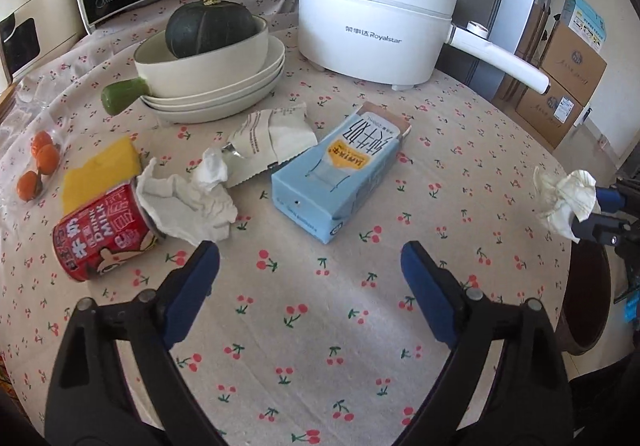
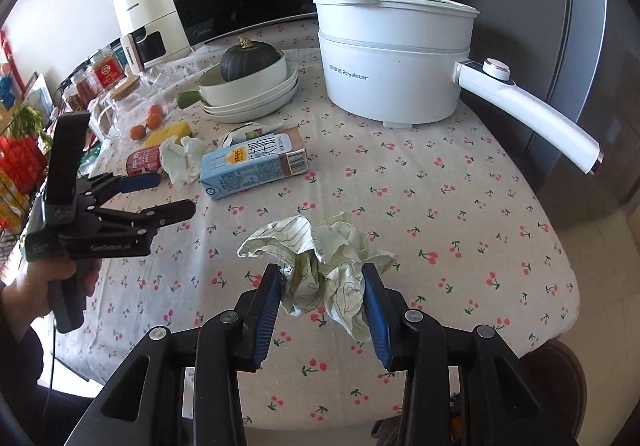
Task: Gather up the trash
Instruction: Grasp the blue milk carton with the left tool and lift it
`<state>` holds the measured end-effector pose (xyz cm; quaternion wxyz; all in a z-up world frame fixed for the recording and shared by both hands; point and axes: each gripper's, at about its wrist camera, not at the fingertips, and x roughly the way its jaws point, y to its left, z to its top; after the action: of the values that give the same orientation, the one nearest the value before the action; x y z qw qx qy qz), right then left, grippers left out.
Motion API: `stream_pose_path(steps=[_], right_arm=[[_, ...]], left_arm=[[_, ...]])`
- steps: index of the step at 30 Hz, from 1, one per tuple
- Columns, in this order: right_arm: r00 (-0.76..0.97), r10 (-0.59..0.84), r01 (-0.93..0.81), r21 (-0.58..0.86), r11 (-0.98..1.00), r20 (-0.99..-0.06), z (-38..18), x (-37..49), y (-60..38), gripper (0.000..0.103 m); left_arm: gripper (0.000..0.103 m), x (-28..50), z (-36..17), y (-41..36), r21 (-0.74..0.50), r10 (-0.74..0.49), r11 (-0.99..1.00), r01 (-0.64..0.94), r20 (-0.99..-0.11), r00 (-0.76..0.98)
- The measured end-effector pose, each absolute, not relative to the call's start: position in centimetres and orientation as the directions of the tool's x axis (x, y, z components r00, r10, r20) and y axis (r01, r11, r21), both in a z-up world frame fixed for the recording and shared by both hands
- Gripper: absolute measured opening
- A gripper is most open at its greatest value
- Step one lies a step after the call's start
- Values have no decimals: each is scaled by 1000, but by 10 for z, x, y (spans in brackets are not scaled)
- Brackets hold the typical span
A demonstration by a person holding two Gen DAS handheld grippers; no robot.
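My right gripper (image 2: 322,282) is shut on a crumpled paper wrapper (image 2: 320,250) and holds it above the cherry-print tablecloth (image 2: 440,206); the wrapper also shows in the left wrist view (image 1: 566,198). My left gripper (image 1: 310,262) is open and empty, just short of a blue milk carton (image 1: 340,174) that lies on its side. A red milk can (image 1: 106,234) lies on its side to the left, with a crumpled white tissue (image 1: 192,202) against it. A torn white wrapper (image 1: 272,138) lies behind them. The carton (image 2: 252,166) and the left gripper (image 2: 164,194) show in the right wrist view.
A white electric pot (image 1: 376,14) with a long handle stands at the back. A dark green squash (image 1: 210,26) sits in a bowl on stacked plates (image 1: 224,94). Oranges in plastic (image 1: 40,162) and a yellow block (image 1: 104,170) lie at the left. Cardboard boxes (image 1: 560,78) stand beyond the table's right edge.
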<state>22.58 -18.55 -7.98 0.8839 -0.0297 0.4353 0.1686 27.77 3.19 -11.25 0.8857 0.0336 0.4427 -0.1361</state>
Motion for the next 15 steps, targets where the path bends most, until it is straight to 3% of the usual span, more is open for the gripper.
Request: stream_pose_path(steps=[8,10,15], right_arm=[[557,258,-317,85,945,-789,-85,230,-212,41],[557,251,-308,84,948,-792,-87,231,-217,41],[558,243,-269,104,957,-793,-85,228,-229,41]], left_arm=[[84,315,-132,15,-23,-208,948,317,-798,565],[71,318,-132,16,-69,-247,945,320,-792,558],[64,309,-125,6,-110,-297,930,350,-786,543]])
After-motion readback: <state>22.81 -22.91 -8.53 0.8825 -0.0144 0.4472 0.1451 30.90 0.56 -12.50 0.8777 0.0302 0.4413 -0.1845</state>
